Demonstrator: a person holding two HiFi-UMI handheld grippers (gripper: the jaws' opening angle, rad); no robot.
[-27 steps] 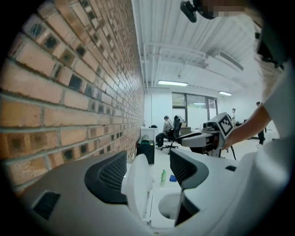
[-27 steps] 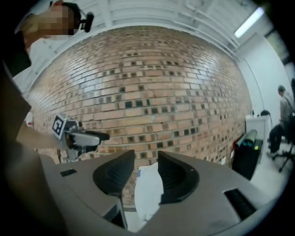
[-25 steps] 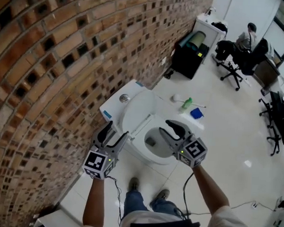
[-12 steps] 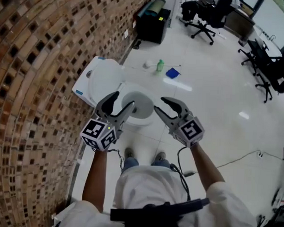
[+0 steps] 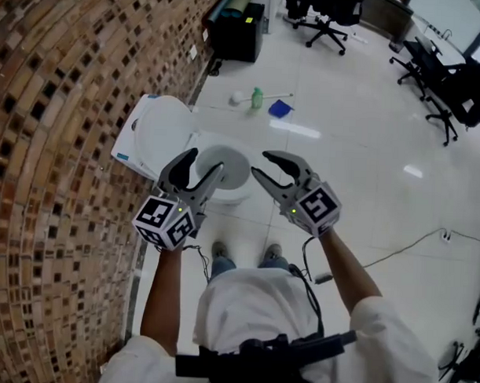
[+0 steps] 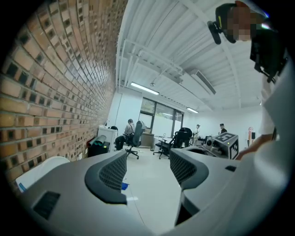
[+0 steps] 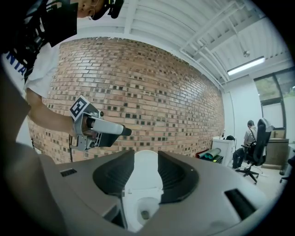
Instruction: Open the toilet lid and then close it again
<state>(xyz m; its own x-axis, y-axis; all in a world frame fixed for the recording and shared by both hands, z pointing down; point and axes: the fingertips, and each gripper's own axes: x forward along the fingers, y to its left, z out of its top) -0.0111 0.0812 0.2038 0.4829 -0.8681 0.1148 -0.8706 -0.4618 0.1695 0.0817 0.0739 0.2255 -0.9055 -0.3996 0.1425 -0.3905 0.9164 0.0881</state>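
The white toilet stands against the brick wall with its lid point(image 5: 158, 131) raised and leaning back; the bowl point(image 5: 227, 164) is uncovered. My left gripper point(image 5: 203, 162) hovers in front of the bowl, open and empty. My right gripper point(image 5: 263, 164) is level with it to the right, also open and empty. Neither touches the toilet. In the right gripper view the upright lid point(image 7: 146, 184) and the bowl point(image 7: 144, 209) show between the jaws of the right gripper point(image 7: 146, 159), with the left gripper point(image 7: 99, 129) beside it. The left gripper point(image 6: 147, 159) looks along the room, the lid point(image 6: 41, 168) at its left.
A brick wall point(image 5: 61, 141) runs along the left. On the floor beyond the toilet lie a brush point(image 5: 237, 97), a green bottle point(image 5: 257, 97) and a blue cloth point(image 5: 280, 108). A black bin point(image 5: 238, 28) and office chairs point(image 5: 324, 21) stand farther off. A cable point(image 5: 395, 251) trails at right.
The person has stepped back from the toilet and both grippers have drawn away from the bowl with them. The lid stays raised and both jaws stay open.
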